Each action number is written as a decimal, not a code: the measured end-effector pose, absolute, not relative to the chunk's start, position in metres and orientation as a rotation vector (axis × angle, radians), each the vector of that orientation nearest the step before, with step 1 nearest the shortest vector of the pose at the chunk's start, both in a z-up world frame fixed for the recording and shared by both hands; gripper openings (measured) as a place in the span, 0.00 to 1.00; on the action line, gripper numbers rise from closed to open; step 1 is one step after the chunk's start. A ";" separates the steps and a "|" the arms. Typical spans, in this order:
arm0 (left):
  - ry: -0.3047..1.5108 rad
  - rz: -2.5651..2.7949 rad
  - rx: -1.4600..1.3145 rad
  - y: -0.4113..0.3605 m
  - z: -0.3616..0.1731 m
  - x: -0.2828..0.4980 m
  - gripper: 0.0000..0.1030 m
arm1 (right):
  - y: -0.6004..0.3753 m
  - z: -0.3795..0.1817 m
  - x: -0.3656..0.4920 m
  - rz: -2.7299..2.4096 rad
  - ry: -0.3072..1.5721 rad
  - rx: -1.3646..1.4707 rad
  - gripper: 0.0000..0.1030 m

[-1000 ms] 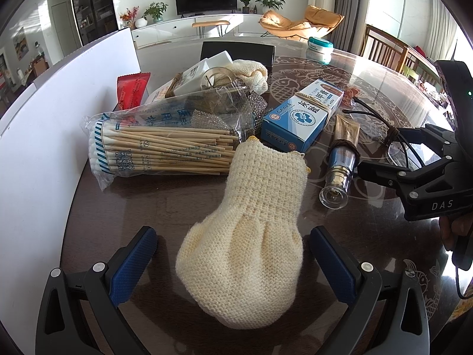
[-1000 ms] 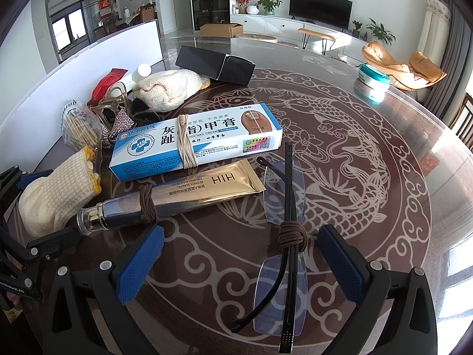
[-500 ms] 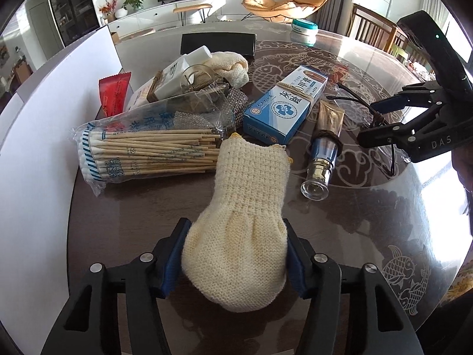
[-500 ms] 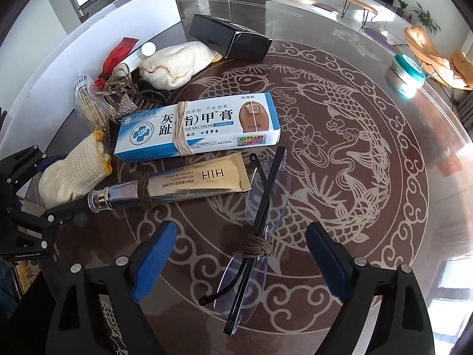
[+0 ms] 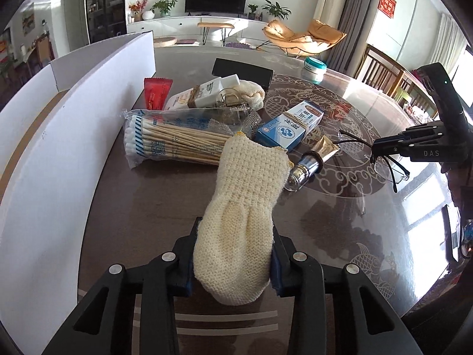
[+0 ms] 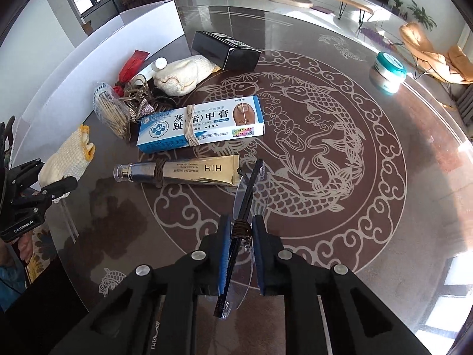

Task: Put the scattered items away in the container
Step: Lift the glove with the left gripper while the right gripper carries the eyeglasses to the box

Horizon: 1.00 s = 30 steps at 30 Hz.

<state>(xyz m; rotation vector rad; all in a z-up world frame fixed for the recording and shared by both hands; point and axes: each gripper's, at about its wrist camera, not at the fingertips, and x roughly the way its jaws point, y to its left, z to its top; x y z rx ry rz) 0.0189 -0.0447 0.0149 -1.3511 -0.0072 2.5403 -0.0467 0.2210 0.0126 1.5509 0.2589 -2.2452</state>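
Left-wrist view: the left gripper has its 2 blue-padded jaws pressing in on the closed end of a cream knitted glove, and the jaws are closing further on it. The glove's cuff points away over the glass-topped table, its far edge near a bag of cotton swabs and a blue-and-white ointment box. A gold tube lies just beside the glove. A white box wall, the container's side, stands along the left. At far right, the right gripper carries a pair of glasses above the table.

Right-wrist view: the right gripper is clamped on the folded glasses at a brown cord wound round them; the lenses hang clear of the patterned tabletop. Beyond lie the gold tube and the ointment box, side by side. At left edge, the left gripper holds the glove.
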 end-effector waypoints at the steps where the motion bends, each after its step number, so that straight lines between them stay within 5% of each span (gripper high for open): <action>1: -0.014 2.542 -1.357 -0.048 0.015 0.021 0.36 | 0.220 0.014 -0.046 -2.234 0.262 1.554 0.16; 4: -0.025 2.544 -1.378 -0.053 0.009 0.023 0.36 | 0.222 0.006 -0.053 -2.211 0.213 1.607 0.19; 6: -0.047 2.539 -1.386 -0.056 0.006 0.026 0.36 | 0.228 0.001 -0.058 -2.224 0.176 1.644 0.45; 7: -0.058 2.536 -1.388 -0.057 0.005 0.028 0.36 | 0.229 -0.001 -0.061 -2.232 0.161 1.656 0.74; 8: -0.064 2.533 -1.391 -0.058 0.004 0.030 0.36 | 0.231 -0.003 -0.064 -2.230 0.139 1.669 0.92; 13: -0.068 2.532 -1.391 -0.060 0.003 0.037 0.36 | 0.228 -0.007 -0.074 -2.185 0.073 1.724 0.92; 16: -0.079 2.533 -1.395 -0.063 0.003 0.039 0.36 | 0.219 -0.010 -0.072 -2.154 0.153 1.751 0.83; 20: -0.081 2.528 -1.403 -0.063 0.002 0.040 0.36 | 0.210 -0.021 -0.066 -2.067 0.199 1.814 0.28; 22: -0.088 2.527 -1.397 -0.063 0.005 0.041 0.36 | 0.205 -0.025 -0.063 -2.038 0.255 1.833 0.13; 30: -0.195 2.581 -1.292 -0.090 0.056 0.048 0.36 | 0.186 0.042 -0.067 -2.092 0.279 1.691 0.12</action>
